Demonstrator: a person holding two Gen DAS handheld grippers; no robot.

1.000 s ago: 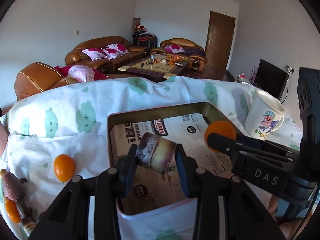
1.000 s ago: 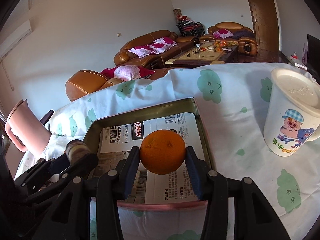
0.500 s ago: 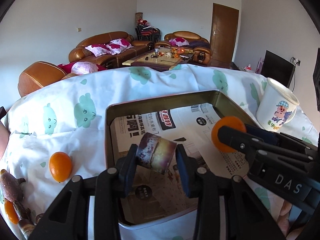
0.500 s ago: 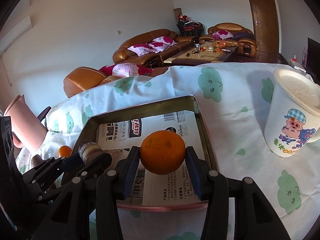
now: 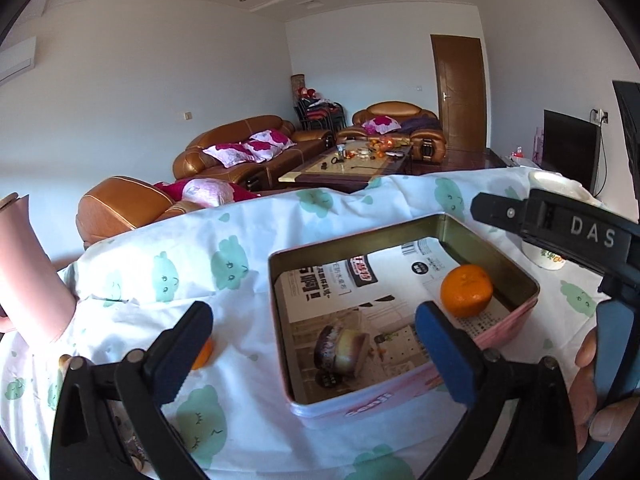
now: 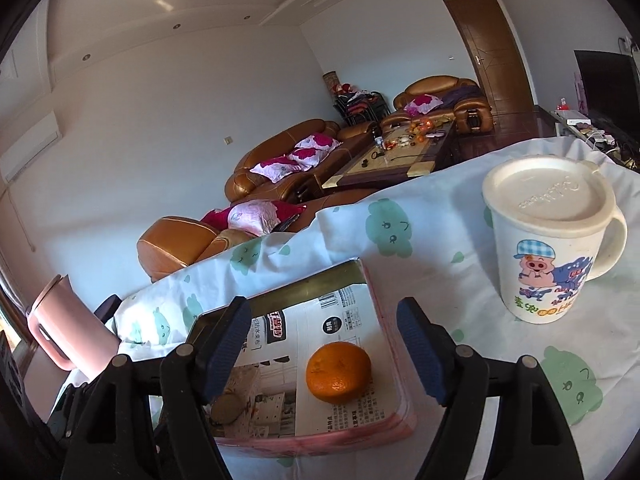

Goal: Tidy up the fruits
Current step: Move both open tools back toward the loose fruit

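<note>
A pink tin box (image 5: 404, 396) lined with newspaper stands on the clouded tablecloth. An orange (image 5: 466, 290) lies in its right part; it also shows in the right wrist view (image 6: 338, 372). A cut piece of purple-skinned sweet potato (image 5: 340, 346) lies in the box's near left part, partly hidden in the right wrist view (image 6: 227, 408). My left gripper (image 5: 312, 344) is open and empty above the box's near left edge. My right gripper (image 6: 322, 344) is open and empty above the orange, and its body (image 5: 576, 232) crosses the left wrist view.
A small orange (image 5: 202, 354) lies on the cloth left of the box, half hidden by my left finger. A pink jug (image 5: 28, 272) stands at the far left. A lidded white cartoon mug (image 6: 548, 240) stands right of the box (image 6: 384, 300).
Both grippers have opened and lifted back. The sweet potato piece and the orange have left the jaws and now lie in the box.
</note>
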